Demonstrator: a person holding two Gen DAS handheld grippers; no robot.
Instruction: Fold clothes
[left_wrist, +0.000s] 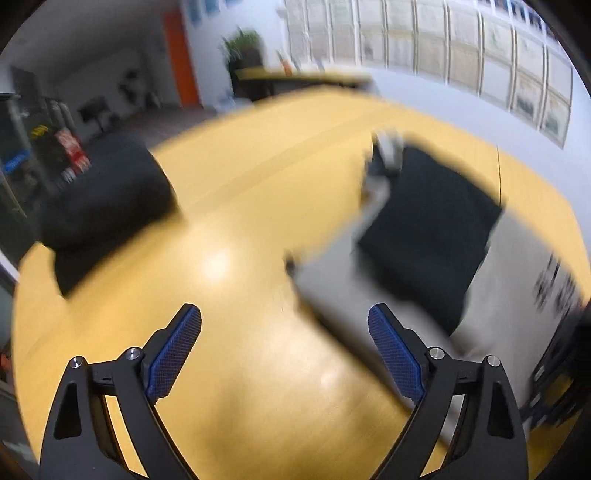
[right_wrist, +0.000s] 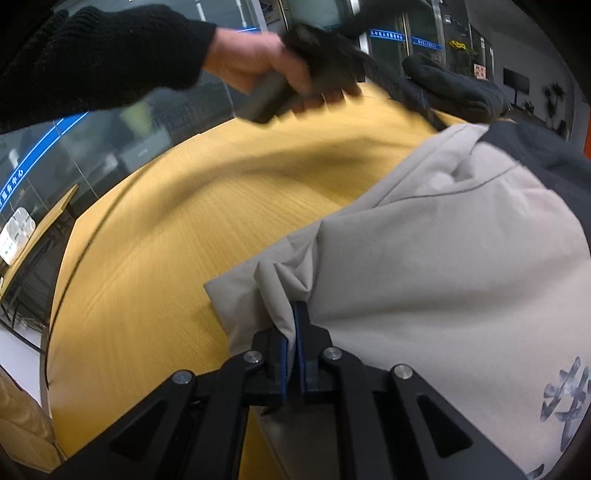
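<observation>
A grey garment (right_wrist: 443, 273) with dark panels and a printed mark lies on the yellow wooden table (right_wrist: 184, 229). My right gripper (right_wrist: 295, 314) is shut on a bunched edge of this garment near its lower left corner. In the left wrist view the same garment (left_wrist: 424, 229) lies to the right, blurred, grey with a black panel. My left gripper (left_wrist: 284, 332) is open and empty above the bare table (left_wrist: 240, 258), left of the garment. The left hand holding its handle (right_wrist: 269, 74) shows at the top of the right wrist view.
A folded black garment (left_wrist: 107, 199) lies on the table's left side in the left wrist view and at the far edge in the right wrist view (right_wrist: 454, 88). A second table (left_wrist: 295, 79) and a plant (left_wrist: 242, 48) stand beyond. Glass walls surround the room.
</observation>
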